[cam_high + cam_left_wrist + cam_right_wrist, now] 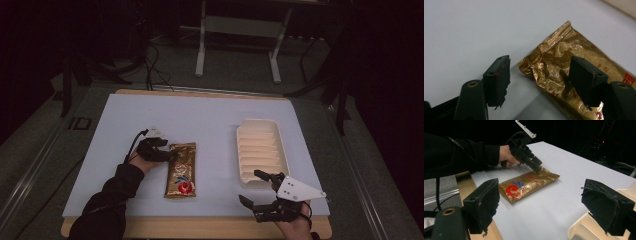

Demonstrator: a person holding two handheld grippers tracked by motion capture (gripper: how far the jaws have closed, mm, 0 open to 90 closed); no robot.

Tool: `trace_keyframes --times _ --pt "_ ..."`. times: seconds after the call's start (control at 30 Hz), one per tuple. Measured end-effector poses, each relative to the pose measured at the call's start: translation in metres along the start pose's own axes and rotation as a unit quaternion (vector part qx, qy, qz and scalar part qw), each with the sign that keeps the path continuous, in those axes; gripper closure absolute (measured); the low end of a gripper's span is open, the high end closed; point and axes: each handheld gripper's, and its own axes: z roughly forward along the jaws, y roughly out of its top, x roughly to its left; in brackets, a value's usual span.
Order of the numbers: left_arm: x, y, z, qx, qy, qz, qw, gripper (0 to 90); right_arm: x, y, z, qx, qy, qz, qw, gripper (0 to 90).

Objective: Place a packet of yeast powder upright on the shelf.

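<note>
Beside right hand-held gripper [256,188], ridged tray [261,150].

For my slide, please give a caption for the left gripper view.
Open left gripper straddling the crinkled corner of a gold packet on the white table.

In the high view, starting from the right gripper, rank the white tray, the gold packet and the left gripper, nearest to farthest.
1. White tray: just beyond the right gripper, on the table's right.
2. Gold packet: left of centre.
3. Left gripper: farthest left, its tips at the packet's far end.
</note>
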Motion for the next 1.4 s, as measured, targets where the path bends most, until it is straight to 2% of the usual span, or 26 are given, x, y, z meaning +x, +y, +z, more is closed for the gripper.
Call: trace_keyframes --times 0.13,0.2,0.3,0.37,0.43,0.5,0.57,0.63,0.7,0.77,0.83,0.93,1.2,1.37,1.4 --pt "0.002 -0.001 0.006 0.021 -0.006 -0.011 0.9997 35.4 -0.001 -0.001 0.0 0.001 -0.001 0.004 1.0 14.6" --pt "0.0 -0.001 0.008 0.018 -0.003 -0.007 0.9998 36.0 -0.001 -0.001 0.001 0.002 0.001 0.004 1.0 14.6" --pt "-0.003 -0.001 0.009 0.02 -0.009 -0.003 0.9998 46.6 0.0 -0.001 0.001 0.004 0.003 0.002 1.0 14.6" --pt "-0.004 0.0 0.009 0.026 -0.008 -0.002 0.9996 49.9 -0.001 -0.001 0.002 0.005 0.005 0.004 1.0 14.7" --pt "-0.005 0.001 0.01 0.03 0.005 -0.002 0.9995 54.6 -0.001 -0.001 0.002 0.006 0.005 0.007 1.0 14.7" --pt "-0.007 0.002 0.01 0.036 0.029 0.005 0.9989 64.5 -0.002 -0.002 0.002 0.006 0.005 0.008 0.9999 14.8" --pt "-0.009 0.003 0.011 0.038 0.038 0.009 0.9985 70.6 -0.002 -0.002 0.002 0.006 0.005 0.008 0.9999 14.9" --pt "-0.01 0.003 0.011 0.039 0.042 0.006 0.9983 73.8 -0.002 -0.002 0.002 0.007 0.004 0.009 0.9999 15.0" --pt "-0.012 0.003 0.012 0.039 0.043 0.008 0.9983 82.4 -0.002 -0.002 0.003 0.009 0.005 0.008 0.9999 15.0" --pt "-0.012 0.004 0.012 0.04 0.042 0.004 0.9983 85.4 -0.002 -0.002 0.003 0.009 0.005 0.007 0.9999 15.3" --pt "-0.012 0.004 0.012 0.042 0.041 0.004 0.9983 87.7 -0.001 -0.002 0.002 0.007 0.007 0.005 0.9999 18.4" --pt "-0.016 0.005 0.011 0.044 0.05 0.02 0.9976 89.2 -0.001 -0.002 0.001 0.005 0.008 0.003 1.0 18.7" --pt "-0.024 0.017 -0.002 0.021 0.052 0.038 0.9977 90.0 0.0 0.0 -0.003 -0.008 0.004 -0.004 0.9999 22.9" --pt "-0.03 0.025 -0.015 -0.003 0.048 0.037 0.9982 89.9 0.0 0.002 -0.007 -0.016 0.002 -0.005 0.9999 18.5" --pt "-0.03 0.025 -0.015 -0.003 0.048 0.037 0.9982 90.0 -0.001 0.002 -0.007 -0.013 0.011 -0.006 0.9998 15.8"
